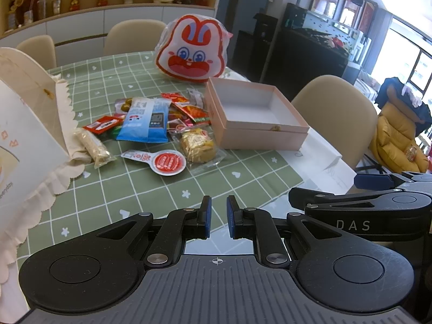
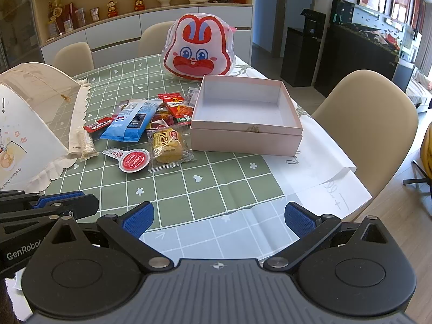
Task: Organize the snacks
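Covering most of the table (image 2: 216, 189), a green checked cloth printed with small white hearts and flowers carries everything else. Beige chairs (image 2: 372, 124) stand around it, and a shelf of figurines (image 2: 140, 2) runs along the back wall. At the left edge a white mesh food cover (image 2: 29, 124) with a frilled hem bears the partly readable words "things everyday". Behind the pile stands a rabbit-face bag (image 2: 198, 51), red and white, wrapped in clear plastic. Just in front of it sits the pink box (image 2: 245, 137), open, its white inside bare; it rests on white paper (image 2: 324, 167) with handwriting too faint to read.

The snacks lie heaped just left of the box: a blue packet (image 2: 129, 121) on top with print too small to read, a yellow cake wrapper (image 2: 166, 145) with red characters touching the box's front corner, a red round-headed sachet (image 2: 132, 160) nearest the camera, a clear stick of pale grains (image 2: 86, 143) against the cover's hem, and red chilli-style sachets (image 2: 178, 106) behind.

The right gripper (image 2: 218, 218) hovers over the near table edge with jaws wide apart and nothing between them. The left gripper (image 1: 218, 216), marked "GenRobot" on its side, hangs beside it, its blue pads drawn narrow and holding nothing. "DAS" shows on the right gripper's body in the left view.
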Available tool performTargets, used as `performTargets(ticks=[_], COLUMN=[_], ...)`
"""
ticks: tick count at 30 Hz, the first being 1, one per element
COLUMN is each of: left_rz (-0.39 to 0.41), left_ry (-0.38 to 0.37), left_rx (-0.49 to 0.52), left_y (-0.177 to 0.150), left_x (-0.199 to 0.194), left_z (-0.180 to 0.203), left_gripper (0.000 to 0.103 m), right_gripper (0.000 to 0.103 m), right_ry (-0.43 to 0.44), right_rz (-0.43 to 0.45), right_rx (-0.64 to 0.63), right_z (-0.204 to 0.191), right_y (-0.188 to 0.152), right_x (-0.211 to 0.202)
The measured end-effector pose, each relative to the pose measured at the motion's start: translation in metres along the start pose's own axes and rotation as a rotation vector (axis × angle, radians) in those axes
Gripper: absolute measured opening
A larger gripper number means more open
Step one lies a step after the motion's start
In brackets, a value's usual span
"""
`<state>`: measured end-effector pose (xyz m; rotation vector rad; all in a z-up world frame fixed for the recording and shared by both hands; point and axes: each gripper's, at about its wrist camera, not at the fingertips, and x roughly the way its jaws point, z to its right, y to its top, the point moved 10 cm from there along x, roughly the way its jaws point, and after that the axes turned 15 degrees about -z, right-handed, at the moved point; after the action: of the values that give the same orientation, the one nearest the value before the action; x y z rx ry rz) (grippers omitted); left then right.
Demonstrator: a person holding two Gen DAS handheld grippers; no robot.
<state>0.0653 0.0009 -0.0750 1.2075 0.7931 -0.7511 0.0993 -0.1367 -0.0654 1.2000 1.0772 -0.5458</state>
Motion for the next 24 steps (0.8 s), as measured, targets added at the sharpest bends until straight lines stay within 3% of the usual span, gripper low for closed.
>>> performTargets(ticks=[24], left_rz=[-0.033], left_ry=[-0.002], left_rx=[-0.02], left_y=[0.0018], left_x=[0.0091], left_z=[-0.0066], left_gripper=[0.016], right_gripper=[0.103], right_ry=[0.006], right_rz=[-0.022], right_rx=[-0.003], right_z=[-0.0031], right_y=[0.0041], right_x=[0.0089])
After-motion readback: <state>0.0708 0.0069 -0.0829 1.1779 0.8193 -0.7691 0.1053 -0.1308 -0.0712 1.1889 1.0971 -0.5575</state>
